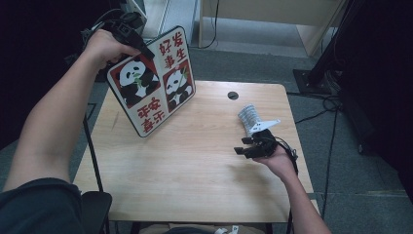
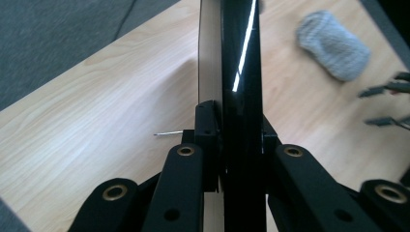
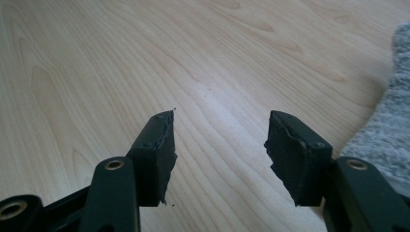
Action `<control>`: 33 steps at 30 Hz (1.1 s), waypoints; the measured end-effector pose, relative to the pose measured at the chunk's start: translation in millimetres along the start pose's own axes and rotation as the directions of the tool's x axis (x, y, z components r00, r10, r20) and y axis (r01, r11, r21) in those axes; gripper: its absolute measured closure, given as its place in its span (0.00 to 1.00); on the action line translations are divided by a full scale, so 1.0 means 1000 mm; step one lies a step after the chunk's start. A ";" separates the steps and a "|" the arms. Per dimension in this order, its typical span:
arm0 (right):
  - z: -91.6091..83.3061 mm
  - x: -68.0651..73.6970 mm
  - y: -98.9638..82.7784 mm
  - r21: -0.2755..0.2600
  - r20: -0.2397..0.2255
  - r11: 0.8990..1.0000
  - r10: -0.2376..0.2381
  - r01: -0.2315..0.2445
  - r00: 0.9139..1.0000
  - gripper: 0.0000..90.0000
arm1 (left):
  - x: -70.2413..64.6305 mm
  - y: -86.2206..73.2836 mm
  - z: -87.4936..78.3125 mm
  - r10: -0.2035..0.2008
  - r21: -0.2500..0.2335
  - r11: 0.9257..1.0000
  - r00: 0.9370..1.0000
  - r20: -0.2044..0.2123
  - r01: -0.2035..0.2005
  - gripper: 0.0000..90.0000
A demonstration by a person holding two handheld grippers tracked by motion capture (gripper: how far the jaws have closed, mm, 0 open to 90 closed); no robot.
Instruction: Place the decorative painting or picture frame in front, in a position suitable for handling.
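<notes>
— Two grippers, what step? 
— Left gripper has its jaws clamped on the panda board's upper edge, tilted above the tabletop; next, I'd judge, carrying it clear.
— Right gripper? 
— Jaws wide, empty, beside the grey cloth. The board's back stays hidden.

The wooden bench takes up the middle of the high view, its pale top bare across the lower half. Near its far edge, right of centre, there is a small dark round hole. Grey carpet floor surrounds it. At the right of the frame black cables trail across the floor toward a dark stand base in the upper right. At the top, a light wooden cabinet stands, with a thin cable hanging down beside it.
</notes>
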State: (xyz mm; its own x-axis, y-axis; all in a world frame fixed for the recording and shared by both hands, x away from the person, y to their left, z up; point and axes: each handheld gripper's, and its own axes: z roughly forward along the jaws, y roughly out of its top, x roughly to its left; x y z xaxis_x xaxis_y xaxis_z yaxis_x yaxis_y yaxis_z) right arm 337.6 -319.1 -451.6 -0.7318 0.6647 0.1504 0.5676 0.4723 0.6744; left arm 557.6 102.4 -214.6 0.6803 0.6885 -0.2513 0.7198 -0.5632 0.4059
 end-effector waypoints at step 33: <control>-0.021 -0.021 -0.007 -0.080 0.117 0.992 0.106 -0.097 0.987 0.50 | -0.134 -0.020 0.054 0.220 0.053 0.972 0.968 0.122 -0.228 0.90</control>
State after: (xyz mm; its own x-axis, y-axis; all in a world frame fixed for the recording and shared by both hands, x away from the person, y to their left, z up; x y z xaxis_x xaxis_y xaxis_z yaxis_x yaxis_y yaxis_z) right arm 341.4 -348.7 -444.9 -0.6185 0.7740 0.1356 0.6038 0.3577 0.7123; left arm 459.4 -3.1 -236.2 0.8337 0.4865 -0.2611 0.5521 -0.7286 0.4055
